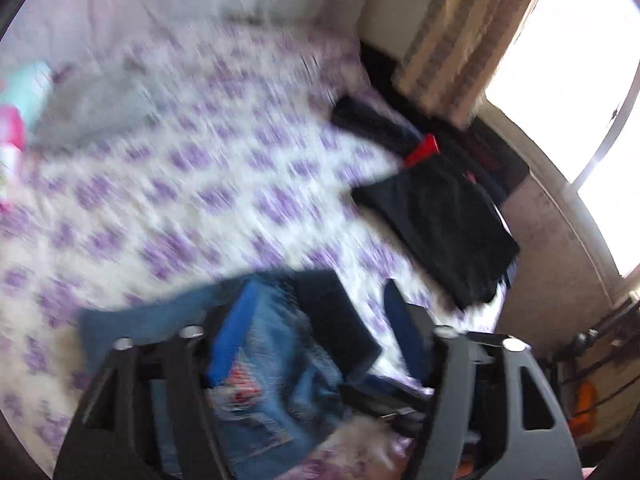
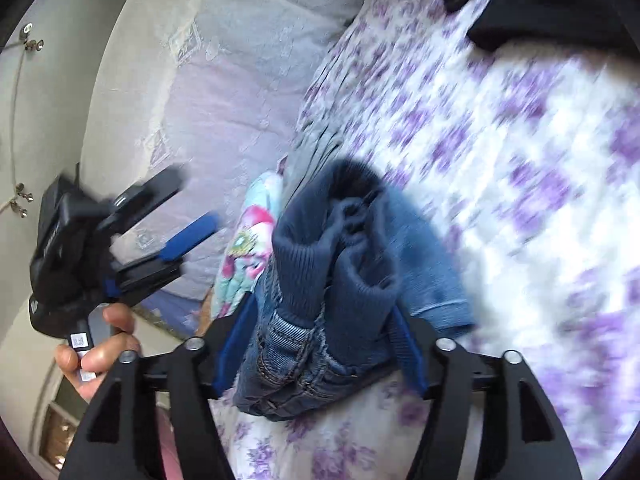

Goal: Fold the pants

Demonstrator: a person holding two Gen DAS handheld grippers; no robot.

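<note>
Small blue jeans with a dark ribbed waistband [image 2: 336,280] hang bunched in my right gripper [image 2: 320,340], which is shut on them above the purple-flowered bed sheet [image 2: 500,184]. In the left wrist view the jeans [image 1: 276,368] lie below my left gripper [image 1: 316,308], whose fingers stand wide apart with nothing between them. The left gripper also shows in the right wrist view [image 2: 188,208], open, held in a hand at the left. Both views are blurred by motion.
Folded black clothes [image 1: 444,224] with a red band lie at the bed's right edge. A grey garment [image 1: 92,108] and a pink and turquoise garment [image 2: 244,236] lie near the pillow [image 2: 224,92]. A curtain [image 1: 460,40] and window are at the right.
</note>
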